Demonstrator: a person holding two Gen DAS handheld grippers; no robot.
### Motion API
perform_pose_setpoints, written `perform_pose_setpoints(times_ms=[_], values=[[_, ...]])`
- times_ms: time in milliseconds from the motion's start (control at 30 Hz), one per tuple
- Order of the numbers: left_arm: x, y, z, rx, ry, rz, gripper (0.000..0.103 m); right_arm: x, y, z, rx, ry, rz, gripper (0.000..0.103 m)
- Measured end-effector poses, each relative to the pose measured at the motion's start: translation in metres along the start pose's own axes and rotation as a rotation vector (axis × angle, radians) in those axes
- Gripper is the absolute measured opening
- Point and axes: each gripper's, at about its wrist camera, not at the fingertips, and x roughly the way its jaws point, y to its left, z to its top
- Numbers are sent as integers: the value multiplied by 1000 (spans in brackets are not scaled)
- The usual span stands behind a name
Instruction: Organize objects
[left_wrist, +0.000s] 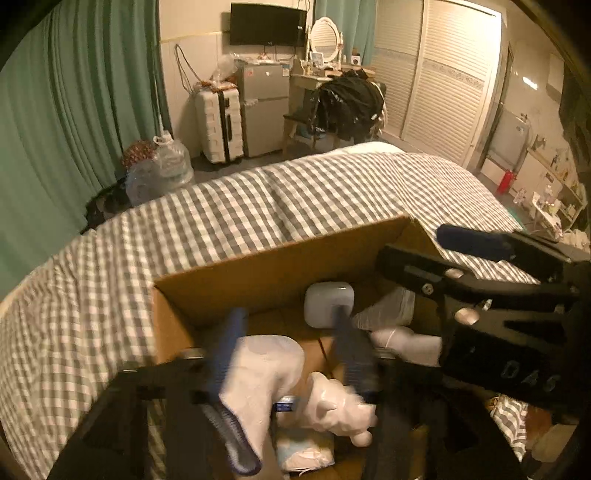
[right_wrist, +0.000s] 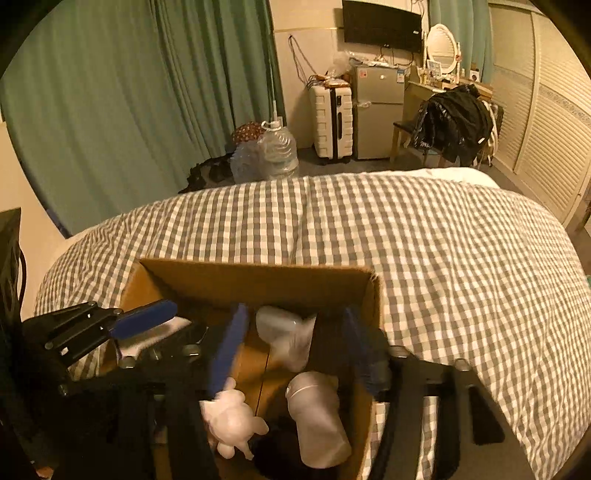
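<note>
An open cardboard box (left_wrist: 280, 266) (right_wrist: 258, 280) sits on a bed with a grey checked cover. Inside lie a white animal figurine (left_wrist: 340, 410) (right_wrist: 232, 417), a white rounded case (left_wrist: 328, 302), a white soft bundle (left_wrist: 266, 369), a flat white packet (left_wrist: 306, 450) and two pale bottles (right_wrist: 317, 421) (right_wrist: 284, 332). My left gripper (left_wrist: 291, 332) is open above the box, empty, its fingers either side of the bundle and figurine. My right gripper (right_wrist: 295, 325) is open above the box's right half; it also shows in the left wrist view (left_wrist: 436, 245). Nothing is held.
The checked bed cover (right_wrist: 443, 258) spreads beyond the box. Past the bed stand a large water jug (right_wrist: 277, 147), a white suitcase (right_wrist: 332, 122), a small fridge (right_wrist: 378, 110), a chair with dark clothes (right_wrist: 454, 122), green curtains and louvred wardrobe doors.
</note>
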Motion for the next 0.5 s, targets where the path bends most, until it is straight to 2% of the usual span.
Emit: perform_pose_setpoints(times_ms=[67, 167, 267, 400, 500], values=[[-14, 2, 3, -10, -33, 33, 62, -10, 0, 4, 11, -21, -5, 69], [-31, 8, 9, -42, -53, 29, 64, -25, 2, 10, 15, -50, -15, 75], [-52, 12, 16, -59, -87, 55, 78, -45, 8, 17, 4, -80, -26, 81], [-83, 14, 22, -61, -133, 85, 83, -75, 16, 26, 1, -125, -40, 82], [-109, 13, 25, -53, -164, 113, 91, -100, 25, 31, -9, -159, -60, 84]])
